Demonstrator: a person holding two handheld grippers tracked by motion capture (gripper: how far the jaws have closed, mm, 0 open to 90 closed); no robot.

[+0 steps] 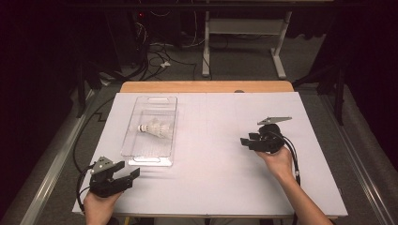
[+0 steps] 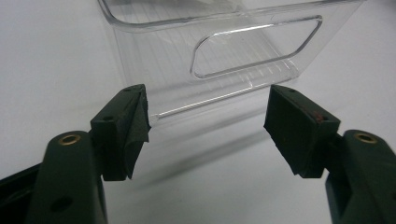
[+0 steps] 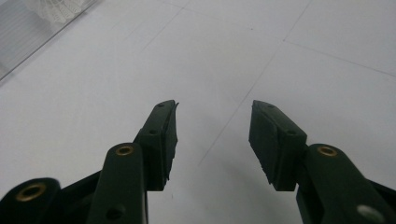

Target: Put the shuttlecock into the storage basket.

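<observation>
Nearest the camera, the left hand-held gripper (image 1: 126, 172) hangs spread and empty just before the near end of the tray (image 1: 136, 158), in which the shuttlecock (image 1: 155, 128) lies on its side, while the right hand-held gripper (image 1: 245, 139), also spread and empty, hovers over the table (image 1: 211, 178) well apart.

left gripper (image 2: 208, 126) and right gripper (image 3: 212, 140) both gape, apparently low over table.
</observation>
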